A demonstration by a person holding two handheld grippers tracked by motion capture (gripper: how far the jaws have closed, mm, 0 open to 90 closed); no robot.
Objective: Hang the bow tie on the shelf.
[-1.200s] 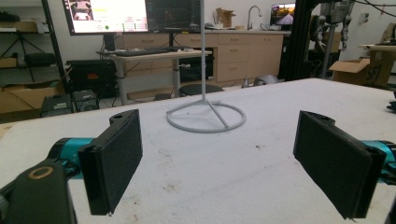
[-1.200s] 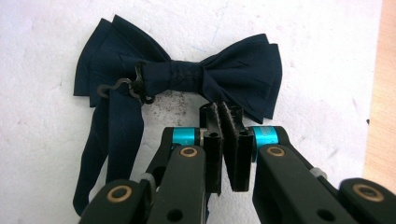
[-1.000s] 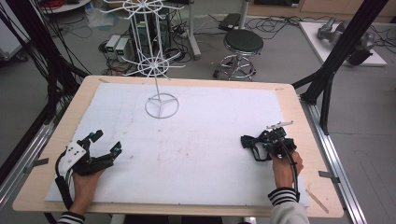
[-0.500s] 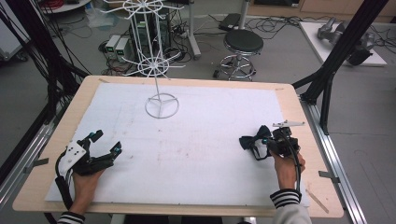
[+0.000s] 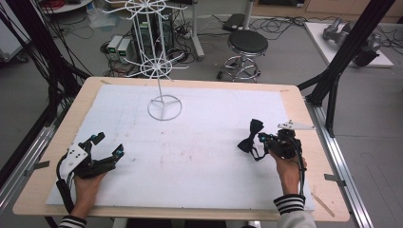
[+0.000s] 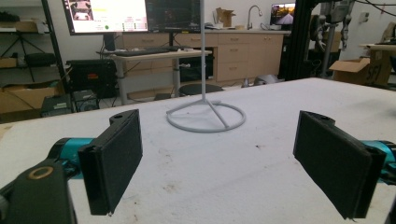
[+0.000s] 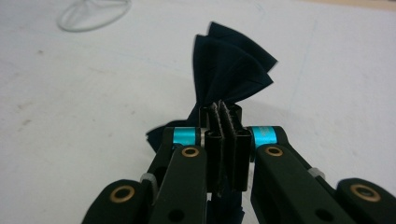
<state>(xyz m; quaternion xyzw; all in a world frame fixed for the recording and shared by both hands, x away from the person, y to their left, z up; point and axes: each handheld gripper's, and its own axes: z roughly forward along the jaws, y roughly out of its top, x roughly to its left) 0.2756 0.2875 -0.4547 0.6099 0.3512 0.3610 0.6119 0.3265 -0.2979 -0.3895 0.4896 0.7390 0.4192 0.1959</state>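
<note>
Moved: right gripper with the black bow tie has shifted a little toward 10 o'clock on the table since a second ago; the left gripper has stayed where it was.
Bow tie: it sits at about 4 o'clock on the white sheet, held at its middle knot, with one wing fanned out past the fingers and the other wing lower down. I cannot tell if it touches the sheet.
Right fingers: pressed together and pinching the bow tie at its middle, as the right gripper view shows.
Right hand: it holds the gripper from the near edge, with a striped sleeve behind it.
Left fingers: spread wide apart with nothing between them; one black pad stands on each side.
Left gripper place: about 8 o'clock on the table, well apart from the bow tie.
Wire stand: the white stand has its ring base at about 12 o'clock on the sheet, far from both grippers.
</note>
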